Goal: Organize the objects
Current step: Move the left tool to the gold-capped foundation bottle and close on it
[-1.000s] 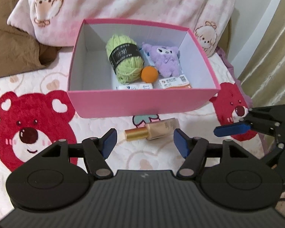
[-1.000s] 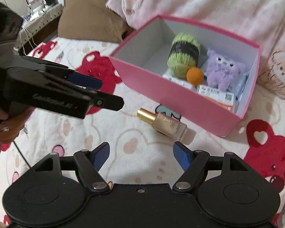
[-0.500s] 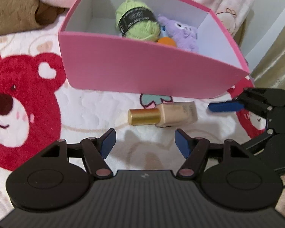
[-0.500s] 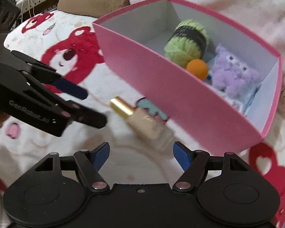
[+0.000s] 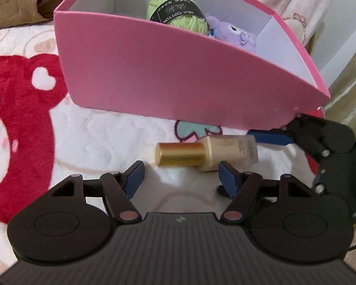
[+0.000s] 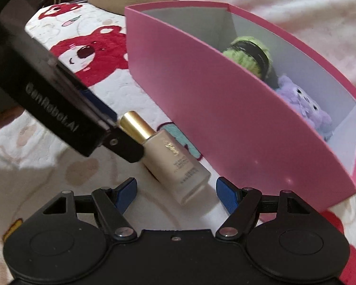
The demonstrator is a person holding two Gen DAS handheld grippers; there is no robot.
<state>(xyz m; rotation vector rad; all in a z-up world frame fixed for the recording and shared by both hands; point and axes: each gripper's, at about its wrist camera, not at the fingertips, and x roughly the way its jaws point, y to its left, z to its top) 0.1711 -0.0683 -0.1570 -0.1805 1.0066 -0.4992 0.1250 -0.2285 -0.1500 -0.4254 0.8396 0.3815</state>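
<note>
You've lowered both hand-held grippers, left (image 5: 179,174) and right (image 6: 173,191), to the gold-capped beige glass bottle (image 5: 207,153); both released.

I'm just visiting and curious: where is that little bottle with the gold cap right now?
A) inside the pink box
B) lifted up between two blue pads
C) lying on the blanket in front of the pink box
C: the bottle lies on its side on the bear-print blanket, outside the pink box; neither gripper holds it.

A bed spread with a white quilt (image 5: 95,130) of red bears — brown pillow (image 5: 16,2), golden curtain (image 5: 344,87) beside.
</note>
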